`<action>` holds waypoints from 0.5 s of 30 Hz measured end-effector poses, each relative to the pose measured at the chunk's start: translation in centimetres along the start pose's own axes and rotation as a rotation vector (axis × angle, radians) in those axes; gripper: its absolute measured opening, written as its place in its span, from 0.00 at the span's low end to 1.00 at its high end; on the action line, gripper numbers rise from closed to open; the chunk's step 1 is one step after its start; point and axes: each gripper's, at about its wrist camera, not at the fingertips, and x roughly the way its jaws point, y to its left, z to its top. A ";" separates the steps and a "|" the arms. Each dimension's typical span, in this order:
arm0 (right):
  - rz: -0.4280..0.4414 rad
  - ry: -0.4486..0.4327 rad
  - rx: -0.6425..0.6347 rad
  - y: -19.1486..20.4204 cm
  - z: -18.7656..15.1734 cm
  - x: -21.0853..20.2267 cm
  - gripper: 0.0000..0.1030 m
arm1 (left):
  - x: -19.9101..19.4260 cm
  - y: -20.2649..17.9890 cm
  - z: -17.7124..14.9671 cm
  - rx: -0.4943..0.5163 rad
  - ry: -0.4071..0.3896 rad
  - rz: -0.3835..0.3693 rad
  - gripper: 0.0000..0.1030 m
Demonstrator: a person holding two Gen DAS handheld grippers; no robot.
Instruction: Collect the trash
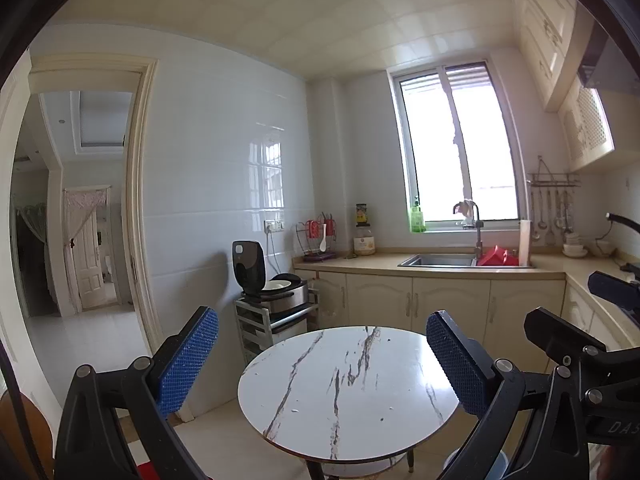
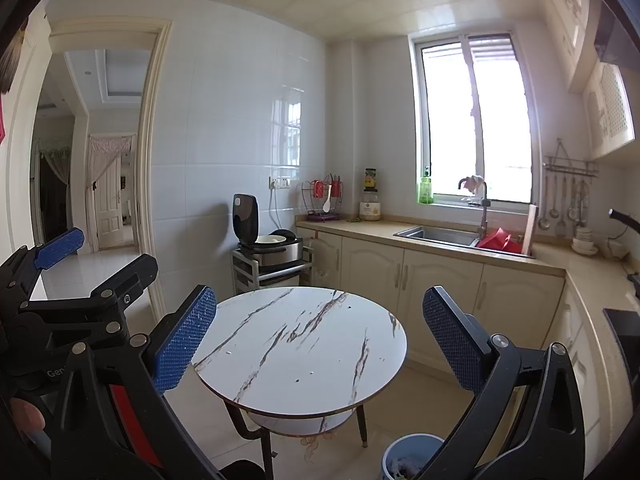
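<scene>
1. Below the near right edge of the round marble-patterned table (image 2: 296,344), on the floor, stands a blue trash bin (image 2: 412,456); pale crumpled scraps show inside it, so it already holds some waste.
2. On the table top itself only tiny specks and crumbs (image 2: 297,381) show, scattered toward the near edge and the middle; no larger piece of trash is visible, and what the specks are made of is too small to tell.
3. Judging by their size, such crumbs would be almost weightless, loose and hard to pinch; sweeping or pressing them toward the edge above the bin would likely serve better than a direct grasp.
4. Something pale and stringy lies on the floor (image 2: 316,446) under the table beside a leg; it looks soft and limp, and I would take it at its bunched middle.
5. The left gripper (image 1: 320,360) has its blue-padded fingers (image 1: 188,360) spread wide with nothing between them, held above the near side of the table.
6. The right gripper (image 2: 316,340) is likewise spread and empty, just beside the left one.
7. The table's lower shelf (image 2: 296,424) and legs would crowd any reach to the floor.
8. Well beyond the far edge are a rice cooker (image 2: 268,240) with raised lid on a metal rack, and a sink (image 2: 436,236); neither is in the way.
</scene>
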 end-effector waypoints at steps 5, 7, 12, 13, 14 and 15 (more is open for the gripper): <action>0.000 0.002 -0.001 -0.1 0.0 0.0 1.00 | 0.0 0.1 -0.1 0.001 0.003 -0.002 0.99; -0.002 0.003 0.000 -0.2 0.0 0.0 1.00 | 0.1 0.3 -0.1 0.001 0.006 -0.004 0.99; -0.007 0.007 0.002 0.0 -0.2 0.1 1.00 | -0.2 0.6 -0.2 0.004 0.008 -0.006 0.99; -0.006 0.007 0.002 0.0 -0.1 0.1 1.00 | -0.2 0.6 -0.1 0.005 0.008 -0.006 0.99; -0.006 0.006 0.001 0.0 -0.2 0.1 1.00 | -0.2 0.5 -0.2 0.004 0.008 -0.006 0.99; -0.005 0.008 0.001 -0.1 -0.1 0.1 1.00 | -0.2 0.6 -0.1 0.004 0.008 -0.005 0.99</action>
